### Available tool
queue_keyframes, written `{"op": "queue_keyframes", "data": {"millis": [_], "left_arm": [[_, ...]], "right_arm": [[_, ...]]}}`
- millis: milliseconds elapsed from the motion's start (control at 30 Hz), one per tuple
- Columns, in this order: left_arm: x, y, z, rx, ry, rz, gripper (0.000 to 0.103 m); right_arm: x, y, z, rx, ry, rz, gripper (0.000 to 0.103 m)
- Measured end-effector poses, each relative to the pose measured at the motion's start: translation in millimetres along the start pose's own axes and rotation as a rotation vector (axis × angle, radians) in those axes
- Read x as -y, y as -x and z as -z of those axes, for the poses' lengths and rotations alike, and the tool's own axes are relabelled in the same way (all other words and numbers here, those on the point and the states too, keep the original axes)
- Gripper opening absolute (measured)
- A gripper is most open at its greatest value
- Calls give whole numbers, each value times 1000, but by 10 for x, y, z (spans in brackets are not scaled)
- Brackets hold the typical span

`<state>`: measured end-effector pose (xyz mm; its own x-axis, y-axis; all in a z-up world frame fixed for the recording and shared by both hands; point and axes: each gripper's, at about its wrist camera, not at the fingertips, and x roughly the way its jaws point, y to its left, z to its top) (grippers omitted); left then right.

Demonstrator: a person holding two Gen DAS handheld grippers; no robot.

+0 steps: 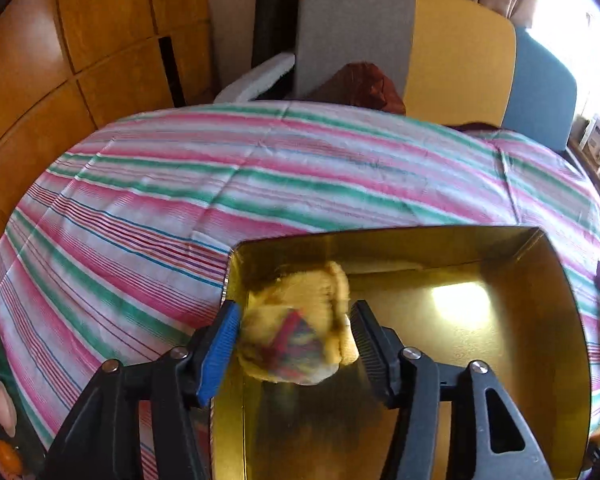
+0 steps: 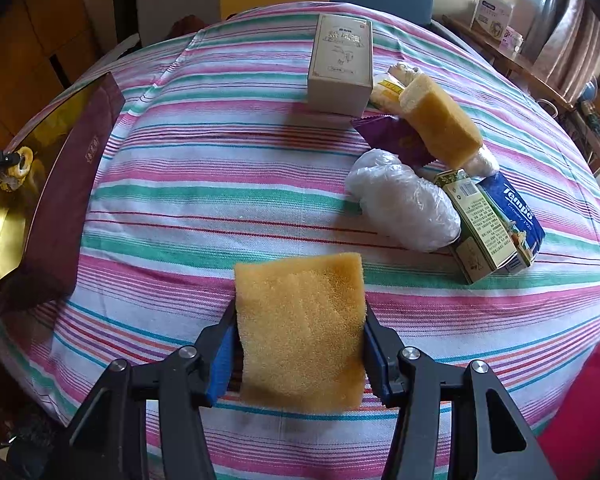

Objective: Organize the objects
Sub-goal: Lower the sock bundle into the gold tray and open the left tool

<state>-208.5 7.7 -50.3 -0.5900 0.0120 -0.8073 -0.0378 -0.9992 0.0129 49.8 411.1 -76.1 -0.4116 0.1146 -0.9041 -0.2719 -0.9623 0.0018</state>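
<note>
My left gripper (image 1: 296, 312) hangs over the near left corner of an open gold-lined box (image 1: 540, 280). A yellow plush thing with a coloured patch (image 1: 300, 332) sits blurred between its jaws, with a slight gap at the right pad, so the jaws read as open. In the right wrist view the same box (image 2: 72, 200) shows a maroon outer wall at the table's left. My right gripper (image 2: 300, 316) is shut on a flat yellow sponge (image 2: 300, 328) above the striped tablecloth (image 2: 220, 184).
At the right lie a beige box (image 2: 340, 60), a second sponge (image 2: 440, 124), a purple wrapper (image 2: 400, 140), a white plastic bag (image 2: 404, 200), a green carton (image 2: 480, 228) and a Tempo tissue pack (image 2: 516, 216). Chairs (image 1: 352, 32) line the far edge.
</note>
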Motion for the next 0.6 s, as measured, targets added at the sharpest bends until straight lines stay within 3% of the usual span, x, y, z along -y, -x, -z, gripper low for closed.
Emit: {"op": "queue_keyframes", "data": {"millis": [267, 433, 600], "left_arm": [[-62, 736, 290, 117, 23, 41, 59], [-30, 1052, 647, 112, 19, 97, 59], [-55, 1152, 932, 78, 44, 131, 59]], "right_arm": [[-28, 29, -28, 1, 14, 16, 55], [-195, 312, -197, 80, 38, -37, 54], [-664, 623, -428, 152, 138, -137, 55]]}}
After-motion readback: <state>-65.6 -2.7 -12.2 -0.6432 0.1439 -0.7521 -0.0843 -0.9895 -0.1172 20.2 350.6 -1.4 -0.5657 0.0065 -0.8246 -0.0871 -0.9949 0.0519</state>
